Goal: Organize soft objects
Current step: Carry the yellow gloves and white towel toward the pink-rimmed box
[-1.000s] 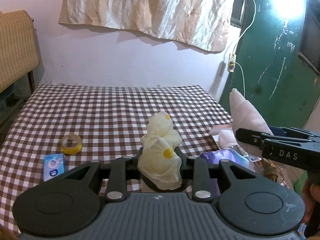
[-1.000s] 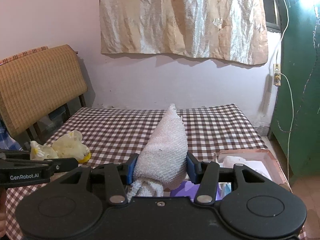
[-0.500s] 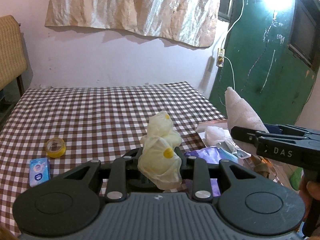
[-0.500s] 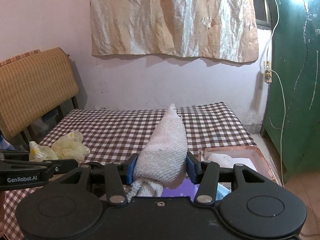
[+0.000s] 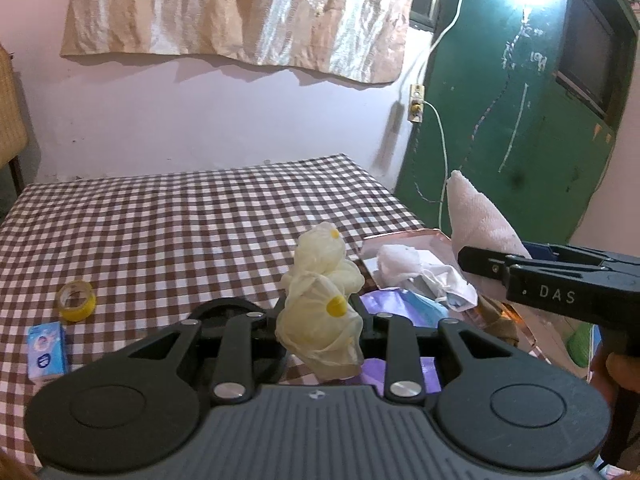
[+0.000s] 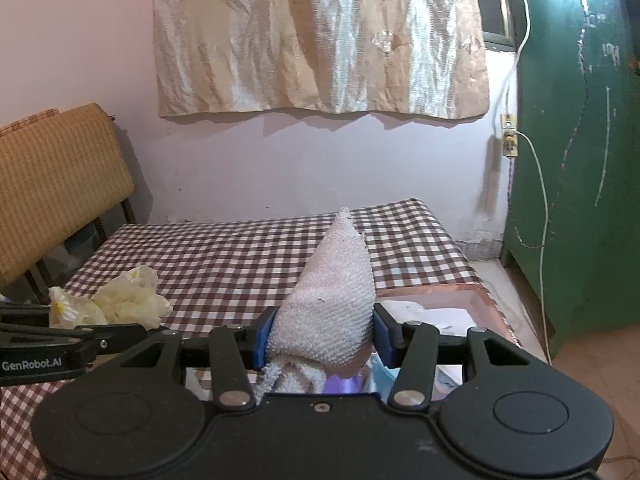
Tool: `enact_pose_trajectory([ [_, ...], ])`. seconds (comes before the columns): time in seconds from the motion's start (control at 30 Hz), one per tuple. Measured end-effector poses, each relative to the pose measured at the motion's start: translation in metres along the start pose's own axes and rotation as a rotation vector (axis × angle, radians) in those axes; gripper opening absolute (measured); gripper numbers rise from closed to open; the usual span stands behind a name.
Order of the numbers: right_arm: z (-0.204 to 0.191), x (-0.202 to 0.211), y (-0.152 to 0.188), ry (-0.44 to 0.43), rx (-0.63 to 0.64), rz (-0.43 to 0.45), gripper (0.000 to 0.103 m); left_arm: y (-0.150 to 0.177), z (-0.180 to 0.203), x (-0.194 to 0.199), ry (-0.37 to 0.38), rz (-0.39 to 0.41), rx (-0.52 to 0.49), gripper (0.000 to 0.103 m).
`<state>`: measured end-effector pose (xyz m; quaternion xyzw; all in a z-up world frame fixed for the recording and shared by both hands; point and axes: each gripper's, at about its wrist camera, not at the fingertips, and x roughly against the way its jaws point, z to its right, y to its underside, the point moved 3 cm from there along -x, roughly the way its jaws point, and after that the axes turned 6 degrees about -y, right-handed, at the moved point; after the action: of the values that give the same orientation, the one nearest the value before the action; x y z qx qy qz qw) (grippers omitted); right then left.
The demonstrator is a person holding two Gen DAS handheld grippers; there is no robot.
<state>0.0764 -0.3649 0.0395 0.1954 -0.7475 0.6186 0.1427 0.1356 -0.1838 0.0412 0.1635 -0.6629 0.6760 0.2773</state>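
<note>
My left gripper (image 5: 320,322) is shut on a crumpled pale yellow cloth (image 5: 320,304) with yellow dots, held above the checked table (image 5: 180,224). From the right wrist view the same yellow cloth (image 6: 120,304) shows at the left, in the left gripper (image 6: 80,340). A rolled white towel (image 6: 332,300) stands up between the blue pads of my right gripper (image 6: 320,340), which is shut on it. In the left wrist view the white towel (image 5: 480,224) and right gripper (image 5: 500,268) hang over a copper-coloured tray (image 5: 424,236) at the table's right edge.
The tray (image 6: 484,300) holds a white cloth (image 5: 400,260), a purple item (image 5: 384,300) and other soft pieces. A yellow tape roll (image 5: 76,296) and a small blue packet (image 5: 46,348) lie at the table's left. A chair (image 6: 60,176) stands left, a green door (image 6: 580,160) right.
Both grippers have swung rightward toward the tray, each keeping its cloth. The tray and its contents now show more fully, and the tape and packet have slid left in view.
</note>
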Motion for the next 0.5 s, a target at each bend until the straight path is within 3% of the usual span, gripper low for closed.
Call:
enact_pose_trajectory([
  [0.5, 0.055, 0.01, 0.01, 0.082, -0.056, -0.001, 0.06, -0.004, 0.048, -0.028, 0.082, -0.025, -0.06, 0.03],
])
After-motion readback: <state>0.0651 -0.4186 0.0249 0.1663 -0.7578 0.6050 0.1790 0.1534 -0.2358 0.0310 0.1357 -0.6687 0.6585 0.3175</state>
